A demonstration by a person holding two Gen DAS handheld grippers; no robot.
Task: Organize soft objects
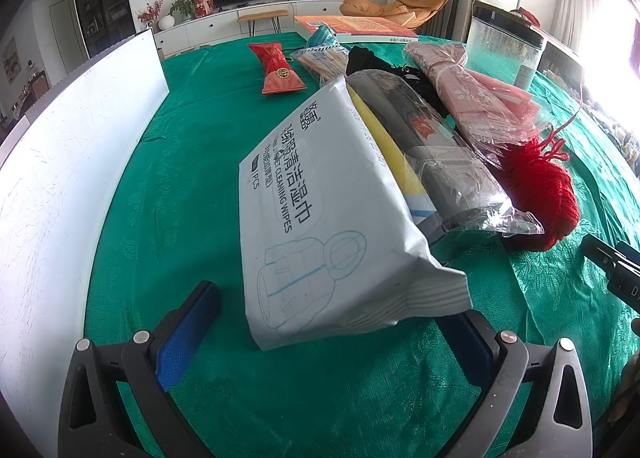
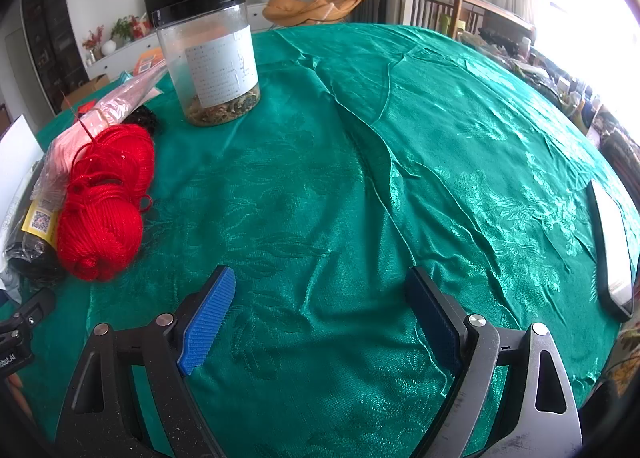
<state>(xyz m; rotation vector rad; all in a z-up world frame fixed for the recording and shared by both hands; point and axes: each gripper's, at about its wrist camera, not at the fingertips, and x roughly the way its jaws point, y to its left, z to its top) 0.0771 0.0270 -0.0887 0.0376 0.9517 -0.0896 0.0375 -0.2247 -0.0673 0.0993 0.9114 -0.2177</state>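
Clearly we are lining up on the wipes pack [image 1: 320, 209], the white soft pouch that lies on the green tablecloth [image 1: 192, 161] with its far long edge propped up on the black bundle in clear film [image 1: 432, 153]. To take it well, we should bring the left gripper [image 1: 336, 322] forward so the two blue pads straddle the crimped near end, then close slowly; a pouch like this probably sags and slips, so a deeper bite on the body seems safer than a nip on the thin seam. Our left fingers [image 1: 188, 334] are spread wide, one pad to the left of the pack's near corner and the other partly hidden under its right corner; whether that pad touches the pouch we cannot tell, and nothing is pinched yet. The right gripper [image 2: 324, 318] hangs over bare cloth with its fingers [image 2: 208, 318] equally wide apart, holding and touching nothing. The red yarn [image 2: 104, 201] sits to its left, just beside the black bundle and the pink packet [image 1: 480, 97], with the lidded jar [image 2: 208, 57] standing beyond.
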